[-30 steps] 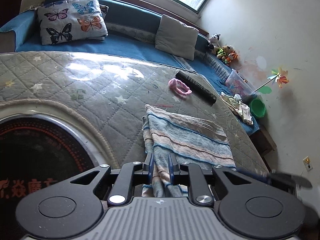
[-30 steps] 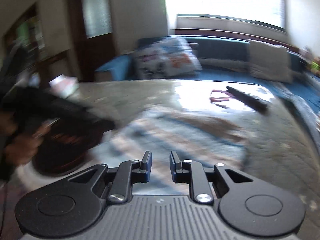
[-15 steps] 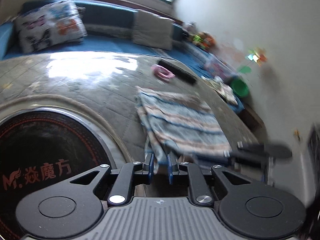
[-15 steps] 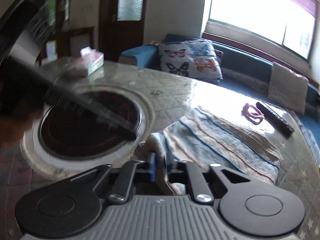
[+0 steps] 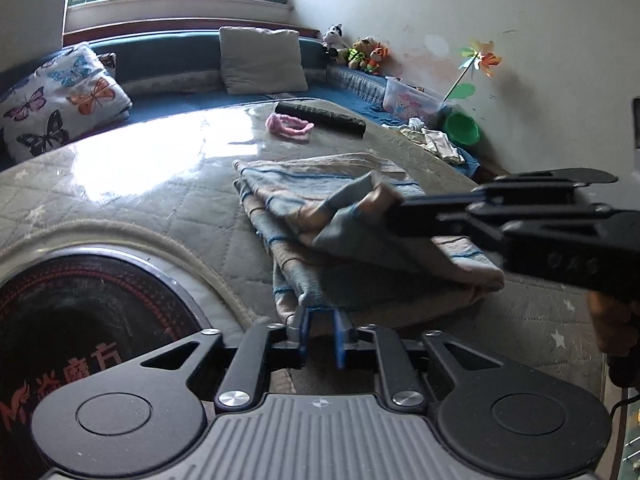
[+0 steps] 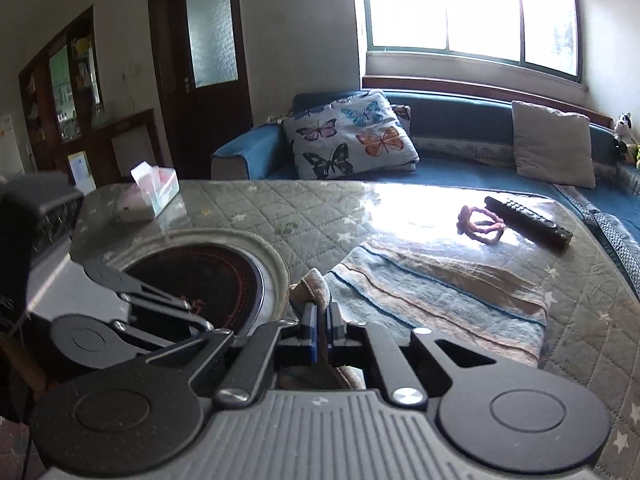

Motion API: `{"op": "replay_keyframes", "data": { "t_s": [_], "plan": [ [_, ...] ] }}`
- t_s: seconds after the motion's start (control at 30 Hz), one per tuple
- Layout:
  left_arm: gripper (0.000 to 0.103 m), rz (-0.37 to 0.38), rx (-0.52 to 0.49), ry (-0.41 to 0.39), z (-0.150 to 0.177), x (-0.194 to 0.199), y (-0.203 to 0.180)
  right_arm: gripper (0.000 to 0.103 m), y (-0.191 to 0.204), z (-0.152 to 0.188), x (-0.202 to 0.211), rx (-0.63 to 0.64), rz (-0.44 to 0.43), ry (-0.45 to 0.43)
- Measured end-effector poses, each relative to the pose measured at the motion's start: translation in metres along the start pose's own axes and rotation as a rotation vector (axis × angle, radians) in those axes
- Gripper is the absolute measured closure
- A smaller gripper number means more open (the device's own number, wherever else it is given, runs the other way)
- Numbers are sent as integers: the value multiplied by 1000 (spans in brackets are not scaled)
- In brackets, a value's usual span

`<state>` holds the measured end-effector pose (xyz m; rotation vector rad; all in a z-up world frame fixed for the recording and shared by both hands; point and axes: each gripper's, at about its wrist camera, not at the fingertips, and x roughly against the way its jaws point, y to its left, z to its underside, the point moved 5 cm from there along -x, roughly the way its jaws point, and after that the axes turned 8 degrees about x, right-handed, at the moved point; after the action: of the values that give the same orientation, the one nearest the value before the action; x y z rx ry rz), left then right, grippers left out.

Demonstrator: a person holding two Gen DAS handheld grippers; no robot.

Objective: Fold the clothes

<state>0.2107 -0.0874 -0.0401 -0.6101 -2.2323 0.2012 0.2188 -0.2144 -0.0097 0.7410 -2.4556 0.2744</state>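
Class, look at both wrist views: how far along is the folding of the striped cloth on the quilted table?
Done: the striped cloth already lies doubled into a narrow band. In hand: the right hand-held gripper has just closed on a near corner and holds it raised; the left hand-held gripper has just closed on the near edge. Left: carrying that end over toward the remote and flattening it.

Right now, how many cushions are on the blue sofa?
2: the butterfly cushion near the sofa's door-side end, and the plain grey cushion further along toward the toy corner. Others may sit outside the frame.
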Motion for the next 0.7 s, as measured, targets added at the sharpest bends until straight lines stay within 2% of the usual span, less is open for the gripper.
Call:
{"op": "replay_keyframes", "data": {
  "t_s": [0.13, 0.23, 0.4, 0.5, 0.63, 0.7],
  "plan": [
    [103, 73, 24, 27, 6, 7, -5, 99, -1, -3, 8, -11, 10, -32],
    [103, 92, 8, 30, 12, 14, -11, 99, 6, 3, 4, 10, 15, -33],
    [103, 80, 9, 20, 15, 26, -5, 99, 22, 20, -14, 35, 5, -1],
    [102, 40, -12, 9, 12, 36, 1, 99, 31, 28, -25, 41, -8, 21],
    [101, 9, 23, -26, 1, 47, 12, 99, 40, 35, -33, 81, -19, 45],
    [101, 29, 48, -50, -6, 49, 12, 99, 39, 39, -35, 75, -30, 52]
  ]
}}
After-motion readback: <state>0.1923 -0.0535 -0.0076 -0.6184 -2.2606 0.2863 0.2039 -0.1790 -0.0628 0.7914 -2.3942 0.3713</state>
